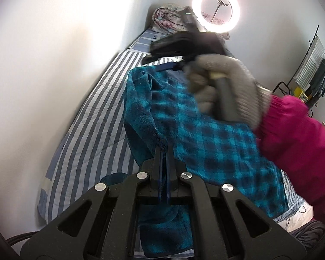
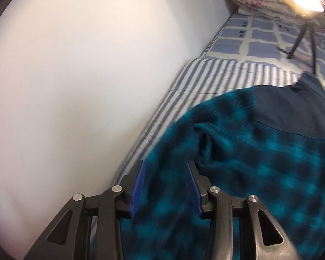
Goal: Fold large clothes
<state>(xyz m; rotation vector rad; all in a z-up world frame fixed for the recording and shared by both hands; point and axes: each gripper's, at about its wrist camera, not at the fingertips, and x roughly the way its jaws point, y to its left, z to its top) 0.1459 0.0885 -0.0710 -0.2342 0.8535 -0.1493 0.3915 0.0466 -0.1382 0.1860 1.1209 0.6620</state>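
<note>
A teal and black plaid fleece garment (image 1: pixel 205 143) lies spread on the striped bed. My left gripper (image 1: pixel 164 149) is shut on a raised fold at the garment's near left edge, and cloth hangs down below its jaws. A grey-gloved hand (image 1: pixel 227 86) holds my right gripper (image 1: pixel 164 66), blurred, over the garment's far end. In the right wrist view my right gripper (image 2: pixel 165 166) stands open just above the plaid cloth (image 2: pixel 249 162) near its left edge. Its blue pads (image 2: pixel 138 184) are apart and not pressing on the fabric.
The blue and white striped sheet (image 1: pixel 93 130) runs along a white wall (image 1: pixel 43 75) on the left. A rolled floral quilt (image 1: pixel 169 17) and a lit ring light (image 1: pixel 216 8) on a tripod stand at the bed's far end. A pink sleeve (image 1: pixel 296 134) crosses from the right.
</note>
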